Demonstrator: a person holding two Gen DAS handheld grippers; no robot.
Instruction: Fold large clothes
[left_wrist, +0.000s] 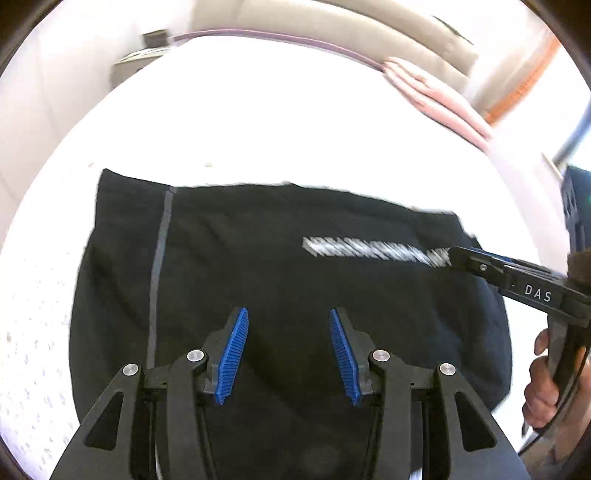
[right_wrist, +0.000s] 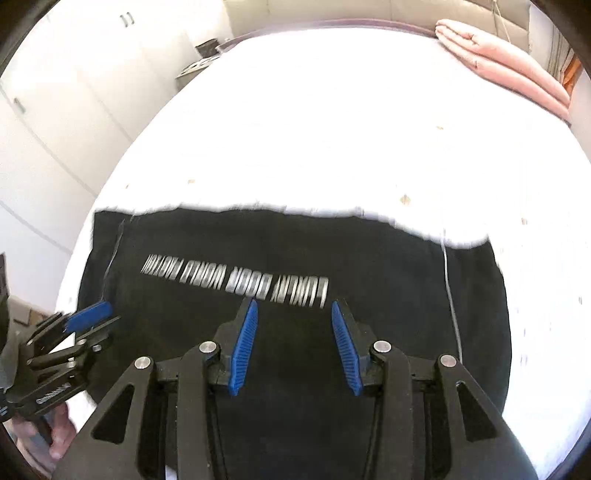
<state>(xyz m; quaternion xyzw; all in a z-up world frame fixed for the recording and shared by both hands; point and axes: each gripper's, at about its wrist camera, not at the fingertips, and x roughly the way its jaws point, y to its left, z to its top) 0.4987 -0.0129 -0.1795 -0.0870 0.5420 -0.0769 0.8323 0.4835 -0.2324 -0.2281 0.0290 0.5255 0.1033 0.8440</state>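
from the left wrist view, the left gripper hangs over the near part of the black garment, its blue pads spread wide with nothing between them. the garment lies spread on the white bed, a grey stripe running down its left side and white lettering smeared by motion blur. the right gripper reaches in over the garment's right edge, and from here i cannot tell how its jaws stand. a folded pink blanket sits well apart at the far corner. from the right wrist view, the right gripper shows its pads wide apart and empty above the cloth's near middle, while the left gripper hovers by the left edge. the risk, i'd say, is a pinch taken mid-cloth instead of at an edge or corner: that would gather only one layer, bunch the fabric and leave a crooked fold. the blur hints at haste, which could drag the garment toward the bed's edge.
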